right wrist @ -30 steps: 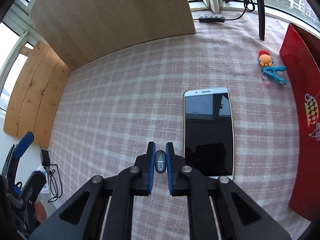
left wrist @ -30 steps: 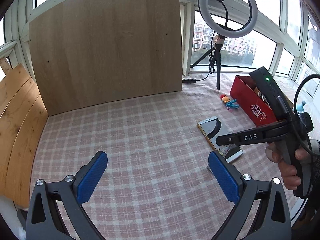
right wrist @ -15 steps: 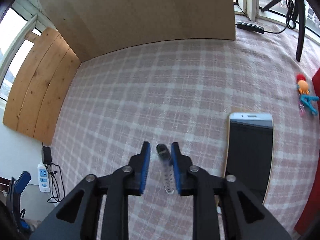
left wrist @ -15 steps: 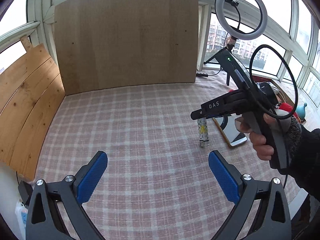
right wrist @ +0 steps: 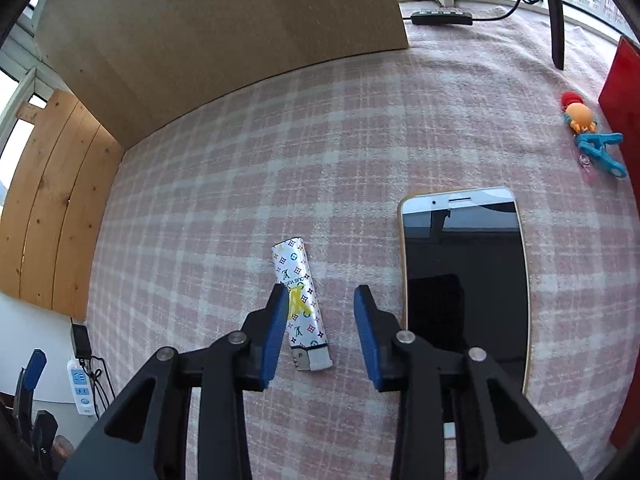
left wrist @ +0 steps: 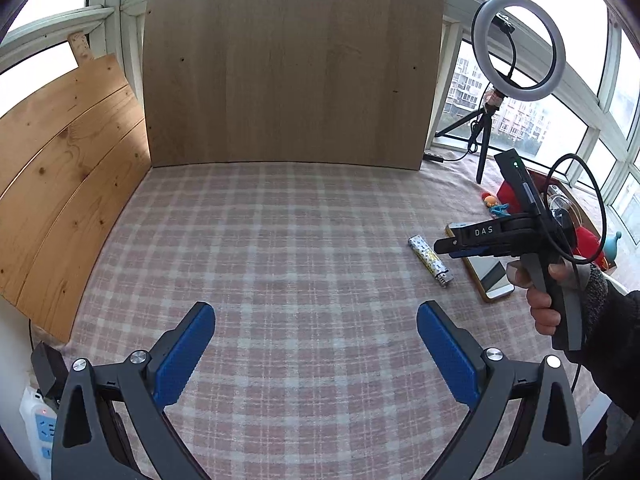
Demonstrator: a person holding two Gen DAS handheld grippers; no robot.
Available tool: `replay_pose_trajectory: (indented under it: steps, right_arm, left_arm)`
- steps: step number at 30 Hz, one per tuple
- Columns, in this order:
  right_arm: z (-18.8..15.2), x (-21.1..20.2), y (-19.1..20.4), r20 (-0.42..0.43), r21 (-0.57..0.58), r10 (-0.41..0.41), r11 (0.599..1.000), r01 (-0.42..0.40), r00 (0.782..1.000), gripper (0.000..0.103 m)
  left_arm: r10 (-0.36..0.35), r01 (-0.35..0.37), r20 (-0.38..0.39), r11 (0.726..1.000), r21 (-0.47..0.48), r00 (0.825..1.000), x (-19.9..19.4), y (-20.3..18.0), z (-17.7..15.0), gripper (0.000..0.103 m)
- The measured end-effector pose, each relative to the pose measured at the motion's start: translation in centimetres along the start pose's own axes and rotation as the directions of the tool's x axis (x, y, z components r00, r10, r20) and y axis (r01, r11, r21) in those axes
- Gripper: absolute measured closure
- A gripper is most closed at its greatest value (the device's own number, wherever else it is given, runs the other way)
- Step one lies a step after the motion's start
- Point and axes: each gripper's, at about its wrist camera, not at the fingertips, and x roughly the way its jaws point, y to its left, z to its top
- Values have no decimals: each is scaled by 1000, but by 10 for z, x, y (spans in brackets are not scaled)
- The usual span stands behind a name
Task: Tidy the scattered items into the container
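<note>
A white patterned lighter lies flat on the checked cloth; it also shows in the left wrist view. My right gripper is open and empty just above it, its left pad over the lighter's edge. In the left wrist view the right gripper hovers beside the lighter. A smartphone lies face up to the right of the lighter. A small orange toy with a blue clip lies near the red container. My left gripper is open and empty over bare cloth.
A large wooden board stands at the back and wooden planks line the left side. A ring light on a tripod stands at the back right, with a power strip near its foot.
My right gripper held the lighter upright, then opened. The lighter now lies flat on the cloth under the open jaws. The left gripper view swung left.
</note>
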Motion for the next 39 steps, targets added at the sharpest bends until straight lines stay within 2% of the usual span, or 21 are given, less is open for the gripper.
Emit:
replay_pose_trajectory:
  steps: [2,5,10,15,19,23,26,34,37,39]
  right_arm:
    - [1,2,-4,-18,3,17,1000,-17,1000,72]
    - [0,7,-1,-30,-30,-15,999,14,999,76]
    - [2,14,2,-49,-8,41,999,-41,998,76]
    - [1,23,20,-50,-92,-33,995,28,998,78]
    - [-2,26,30,-39,-74,-53,996,50,998,83]
    - [-12,25,54,15,-132,-129,983,130,992,91]
    - [-16,29,70,32,-169,-167,971,170,985,91]
    - [-13,46,96,20,-183,-186,965,187,982,90]
    - [-17,46,109,47,-200,-213,955,218,976,92]
    - [-21,44,117,58,-197,-203,958,210,978,93]
  left_arm:
    - [-9,9,-2,1000,-1,1000,1,-1,-1,2]
    - [-20,20,-1,1000,-5,1000,1,0,-1,2]
    - [-19,19,3,1000,-18,1000,0,8,-1,2]
    - [-23,23,3,999,-38,1000,-1,13,-3,2]
    - [-30,30,6,999,-37,1000,-2,13,-3,2]
    - [-36,36,9,999,-32,999,-4,10,-4,2]
    - [-38,38,9,999,-34,999,-6,11,-5,2]
    - [-39,39,-1,998,-43,999,-8,12,-12,2]
    - [-35,35,-4,998,-50,999,-10,14,-14,2]
    - [-30,29,-8,998,-56,1000,-11,16,-15,2]
